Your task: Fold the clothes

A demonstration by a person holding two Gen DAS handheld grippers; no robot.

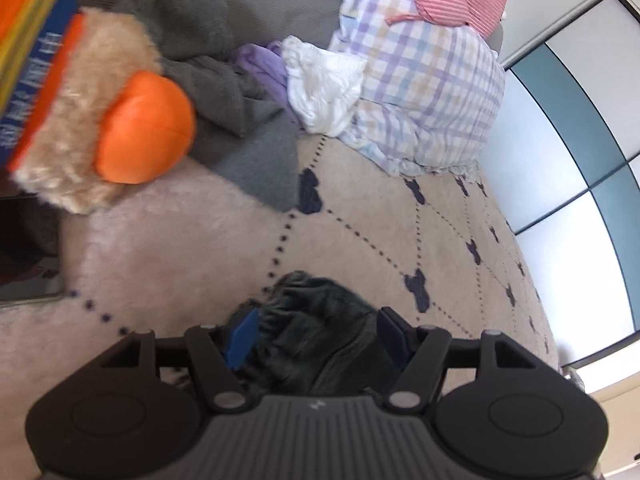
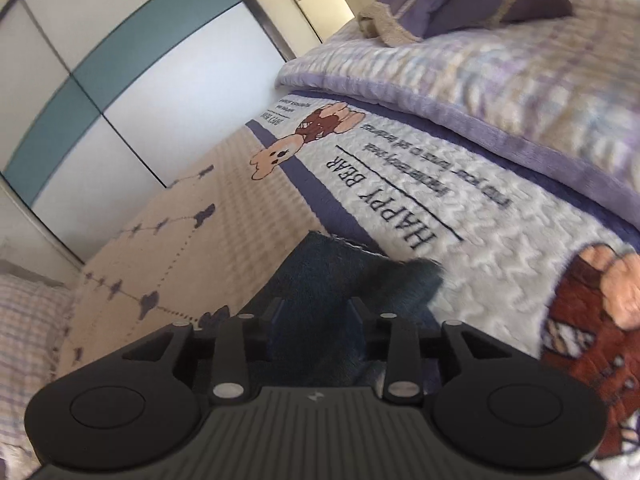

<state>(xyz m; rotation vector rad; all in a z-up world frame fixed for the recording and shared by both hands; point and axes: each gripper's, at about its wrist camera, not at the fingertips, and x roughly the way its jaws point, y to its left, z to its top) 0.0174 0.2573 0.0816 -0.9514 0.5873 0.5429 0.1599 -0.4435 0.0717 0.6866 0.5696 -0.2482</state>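
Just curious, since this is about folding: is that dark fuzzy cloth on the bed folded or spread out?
Bunched, neither spread flat nor neatly folded: the dark cloth sits humped and wrinkled on the bed cover.

Left gripper (image 1: 316, 334), bottom centre of its frame, pitched downward, jaws spread apart, blue pads (image 1: 244, 336) not pressing; right gripper (image 2: 316, 312), bottom centre, likewise pitched downward, jaws partly parted, narrower gap.

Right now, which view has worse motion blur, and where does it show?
Left wrist view: heaviest smear on the orange book and plush toy at upper left; the dark fleece garment between the left gripper jaws is soft too. Right wrist view: mild blur overall, HAPPY BEAR blanket lettering readable; fisheye bends the wardrobe panels.
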